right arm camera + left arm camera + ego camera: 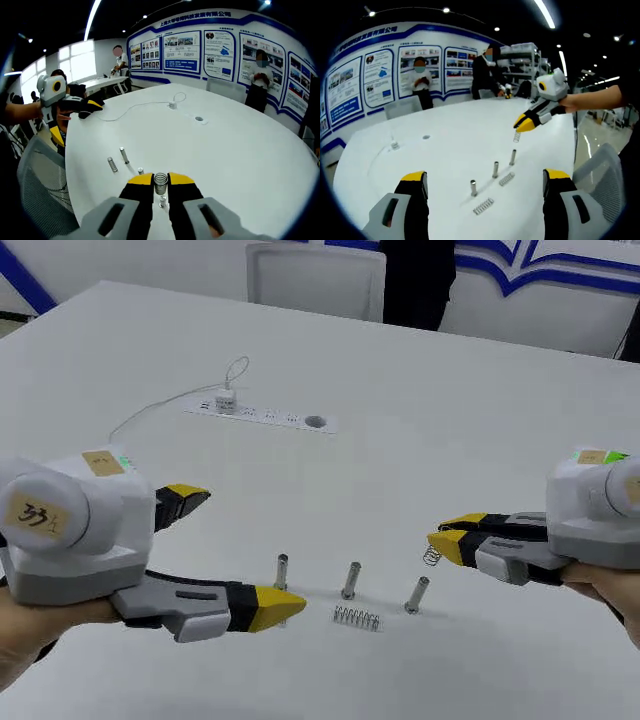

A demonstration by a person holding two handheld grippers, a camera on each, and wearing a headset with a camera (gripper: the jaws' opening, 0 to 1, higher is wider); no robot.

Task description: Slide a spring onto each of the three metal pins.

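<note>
Three short metal pins (281, 570) (351, 580) (417, 593) stand upright in a row on the white table (420, 420). One spring (356, 618) lies flat in front of the middle pin. A second loose spring (483, 205) rests near the closest pin (473, 187) in the left gripper view. My right gripper (440, 536) is shut on a third spring (432, 556), which hangs above and slightly right of the right-hand pin. In the right gripper view that spring (160, 183) sits between the yellow tips just above a pin (163, 201). My left gripper (235, 552) is open, left of the pins.
A white power strip (260, 415) with a plugged-in charger and cable lies across the table's far middle. A grey chair (315, 278) stands at the far edge. People (421, 80) stand by the wall beyond the table.
</note>
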